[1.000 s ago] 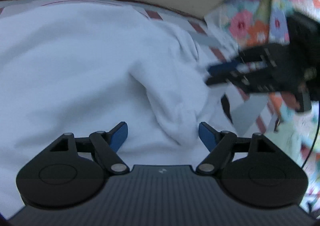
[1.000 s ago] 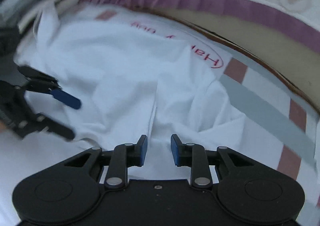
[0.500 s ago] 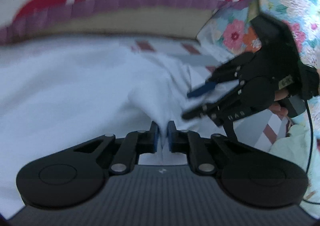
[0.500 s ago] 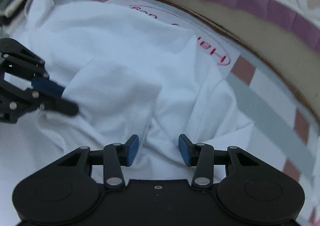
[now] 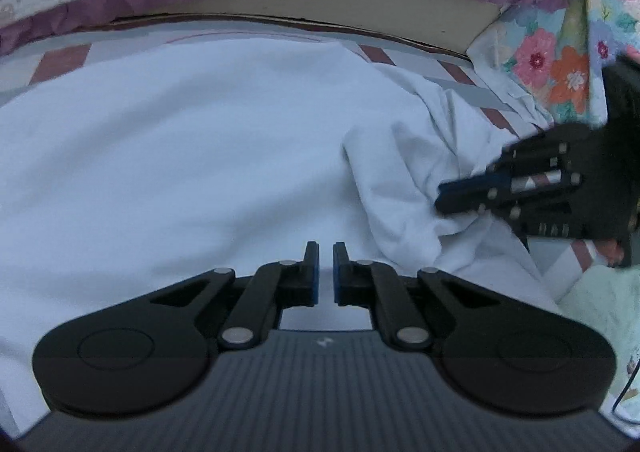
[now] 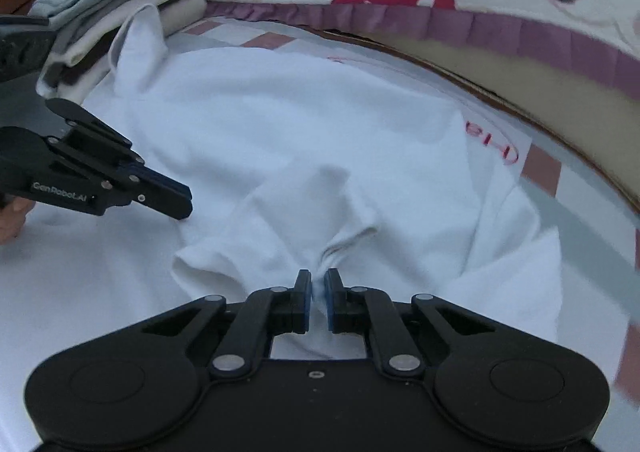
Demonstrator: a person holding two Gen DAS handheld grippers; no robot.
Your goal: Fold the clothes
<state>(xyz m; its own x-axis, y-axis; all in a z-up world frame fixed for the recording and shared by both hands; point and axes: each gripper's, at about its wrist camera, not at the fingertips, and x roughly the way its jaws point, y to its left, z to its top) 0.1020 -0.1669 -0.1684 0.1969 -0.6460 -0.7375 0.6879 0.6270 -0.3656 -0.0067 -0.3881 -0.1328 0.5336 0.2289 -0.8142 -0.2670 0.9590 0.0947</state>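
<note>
Both jaws closed since earlier: right hand-held gripper [image 6: 318, 286] pinches white garment [image 6: 300, 156] fold; left hand-held gripper [image 5: 326, 258] clenched, angled down, seemingly gripping cloth.

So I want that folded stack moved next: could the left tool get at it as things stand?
Probably not yet: the left tool is shut on the white garment, though nothing stands between it and the folded stack.

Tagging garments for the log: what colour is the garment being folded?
White garment, with red lettering near one edge; clearest in the right wrist view.
</note>
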